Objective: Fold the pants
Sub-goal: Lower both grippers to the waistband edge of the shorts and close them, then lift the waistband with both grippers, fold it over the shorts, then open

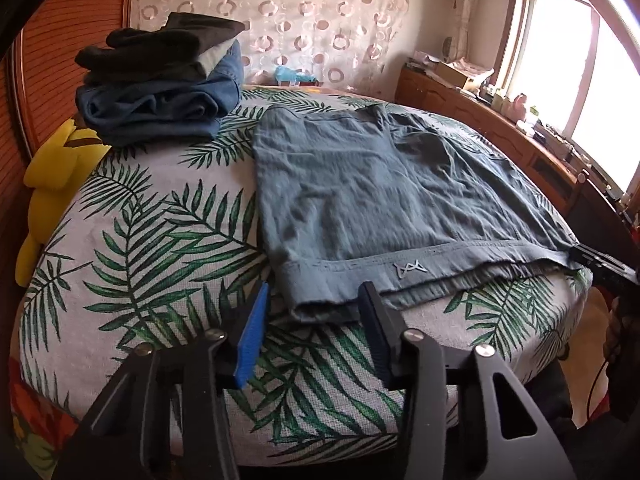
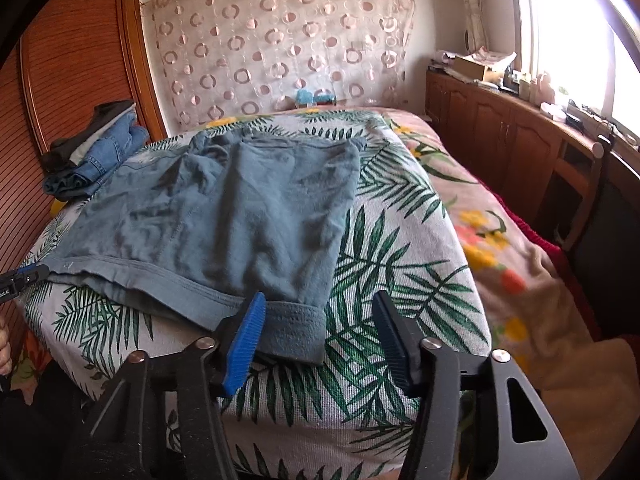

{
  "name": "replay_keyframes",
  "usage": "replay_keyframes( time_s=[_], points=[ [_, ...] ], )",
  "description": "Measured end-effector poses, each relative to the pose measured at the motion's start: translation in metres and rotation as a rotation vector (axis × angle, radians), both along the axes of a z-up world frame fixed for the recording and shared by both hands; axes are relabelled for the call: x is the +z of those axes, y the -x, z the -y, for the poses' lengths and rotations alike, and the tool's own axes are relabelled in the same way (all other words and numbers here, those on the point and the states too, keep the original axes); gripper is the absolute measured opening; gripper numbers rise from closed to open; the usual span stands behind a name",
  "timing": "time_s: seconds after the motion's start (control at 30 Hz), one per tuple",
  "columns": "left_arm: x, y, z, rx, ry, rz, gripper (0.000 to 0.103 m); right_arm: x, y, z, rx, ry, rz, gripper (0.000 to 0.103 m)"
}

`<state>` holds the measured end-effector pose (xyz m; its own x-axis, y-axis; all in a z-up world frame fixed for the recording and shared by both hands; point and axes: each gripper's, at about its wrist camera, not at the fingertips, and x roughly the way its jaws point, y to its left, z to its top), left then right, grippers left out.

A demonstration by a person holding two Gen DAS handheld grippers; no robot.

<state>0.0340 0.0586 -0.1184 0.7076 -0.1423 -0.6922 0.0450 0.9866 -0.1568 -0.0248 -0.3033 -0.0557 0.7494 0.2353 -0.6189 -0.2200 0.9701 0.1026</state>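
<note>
Pants (image 1: 372, 200) lying flat on bed (image 1: 152, 240), apparently already folded once lengthwise, hem nearest. L to R: left gripper (image 1: 316, 332) fingers partly open, straddling hem's left corner; right gripper (image 2: 320, 336) fingers partly open around right corner, neither pressing yet. Crosswise fold remaining. Folded clothes stack (image 1: 160, 92) sitting far left.

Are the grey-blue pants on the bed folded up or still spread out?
Spread out. The grey-blue cloth pants lie flat and wrinkled on the leaf-print bedcover, the hem at the near edge.
</note>
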Motion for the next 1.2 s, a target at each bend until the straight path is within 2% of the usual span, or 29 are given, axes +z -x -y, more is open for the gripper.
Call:
replay_keyframes(
  time_s=[0.17, 0.2, 0.23, 0.27, 0.4, 0.47, 0.73, 1.2],
  points=[
    [0.000, -0.003, 0.001, 0.000, -0.018, -0.002, 0.042, 0.001, -0.003, 0.005, 0.007, -0.009, -0.009, 0.044],
    [0.000, -0.004, 0.002, 0.000, -0.026, -0.001, 0.037, 0.001, -0.004, 0.005, 0.003, 0.003, -0.024, 0.042],
    [0.000, -0.004, 0.003, 0.004, -0.036, 0.002, 0.031, 0.004, -0.002, 0.004, 0.018, -0.001, -0.028, 0.036],
    [-0.001, -0.003, 0.003, 0.007, -0.046, 0.009, 0.030, 0.002, -0.002, 0.002, 0.023, -0.003, -0.029, 0.029],
    [0.001, -0.003, -0.002, 0.003, -0.025, 0.012, 0.018, 0.005, -0.006, 0.002, 0.037, -0.014, -0.027, 0.022],
    [0.002, -0.002, -0.004, -0.004, -0.010, 0.018, 0.014, 0.005, -0.006, 0.007, 0.037, -0.041, -0.025, 0.015],
    [0.025, 0.010, 0.001, -0.024, -0.003, 0.099, 0.007, 0.014, -0.001, 0.016, 0.045, -0.054, 0.028, 0.009],
    [0.065, 0.031, -0.004, -0.038, 0.002, 0.193, 0.007, 0.022, 0.021, 0.022, 0.067, -0.056, 0.077, 0.007]
  ],
)
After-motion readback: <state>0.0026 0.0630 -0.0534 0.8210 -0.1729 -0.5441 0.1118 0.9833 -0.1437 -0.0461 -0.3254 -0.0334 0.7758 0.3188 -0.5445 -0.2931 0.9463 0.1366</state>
